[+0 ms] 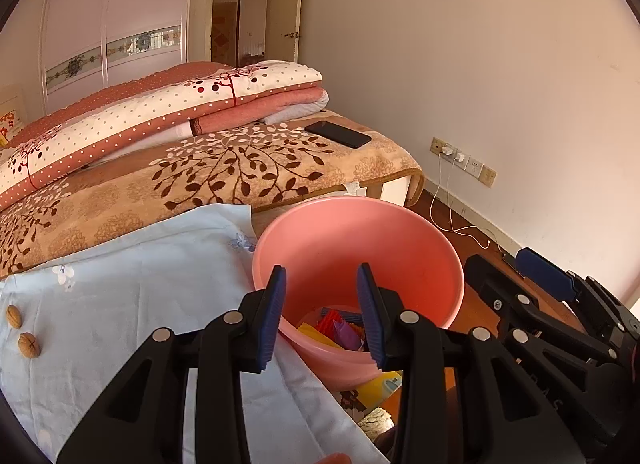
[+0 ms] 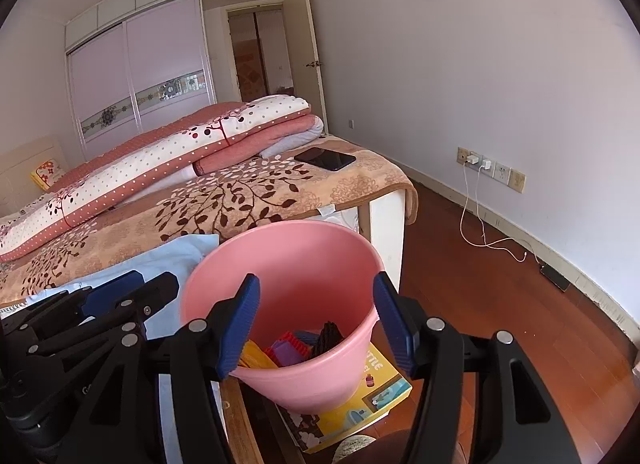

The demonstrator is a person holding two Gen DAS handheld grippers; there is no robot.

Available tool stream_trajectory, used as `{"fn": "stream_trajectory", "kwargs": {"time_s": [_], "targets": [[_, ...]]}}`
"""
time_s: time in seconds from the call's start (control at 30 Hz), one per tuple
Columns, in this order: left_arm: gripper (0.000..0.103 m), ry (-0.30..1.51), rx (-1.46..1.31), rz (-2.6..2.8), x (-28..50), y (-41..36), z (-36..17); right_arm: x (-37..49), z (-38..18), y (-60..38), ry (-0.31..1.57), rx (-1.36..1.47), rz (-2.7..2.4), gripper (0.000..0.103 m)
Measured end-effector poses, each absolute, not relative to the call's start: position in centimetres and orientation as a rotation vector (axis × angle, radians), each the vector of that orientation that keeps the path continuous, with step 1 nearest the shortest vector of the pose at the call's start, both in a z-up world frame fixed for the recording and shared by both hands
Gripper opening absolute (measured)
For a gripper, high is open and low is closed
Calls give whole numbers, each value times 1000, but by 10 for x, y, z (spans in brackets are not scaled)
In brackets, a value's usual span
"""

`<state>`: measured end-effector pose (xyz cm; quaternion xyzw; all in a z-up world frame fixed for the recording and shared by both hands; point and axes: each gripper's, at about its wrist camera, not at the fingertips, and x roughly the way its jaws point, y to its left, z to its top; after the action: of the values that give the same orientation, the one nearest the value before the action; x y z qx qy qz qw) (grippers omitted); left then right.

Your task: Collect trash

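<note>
A: How many bins?

B: One pink plastic bin, standing on the wooden floor beside the bed. In the left wrist view it sits at about 12 o'clock from the fingertips. Inside lies the trash: a heap of coloured ridged pieces, red, purple, yellow, blue and one black; I cannot give an exact count.

A: And the grippers?

B: Two. The left hand-held gripper has its jaws apart with nothing between the blue pads, only the bin seen through the gap. The right hand-held gripper also stands apart, wider, and grips nothing.

A: Anything on the bed?

B: Two walnuts at 9 o'clock, close together on a pale blue cloth. One black phone at 12 o'clock on the leaf-patterned blanket, near one folded dotted quilt.

A: Under the bin?

B: One yellow picture book, partly beneath it. Two white chargers are plugged in at 2 o'clock in the right wrist view.
</note>
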<state>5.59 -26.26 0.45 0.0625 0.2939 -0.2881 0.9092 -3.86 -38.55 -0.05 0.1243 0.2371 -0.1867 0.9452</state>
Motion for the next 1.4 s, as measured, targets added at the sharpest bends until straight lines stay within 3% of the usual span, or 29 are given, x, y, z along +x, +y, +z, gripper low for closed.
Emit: {"fn": "stream_trajectory", "kwargs": {"time_s": [0.37,1.4], "targets": [[37,583,85,-587,44,-236,14,-45,4,-363,496,221,-368,65],[37,543,13,-576,20,-194,27,-62,13,-328,487,174,-372,68]]}}
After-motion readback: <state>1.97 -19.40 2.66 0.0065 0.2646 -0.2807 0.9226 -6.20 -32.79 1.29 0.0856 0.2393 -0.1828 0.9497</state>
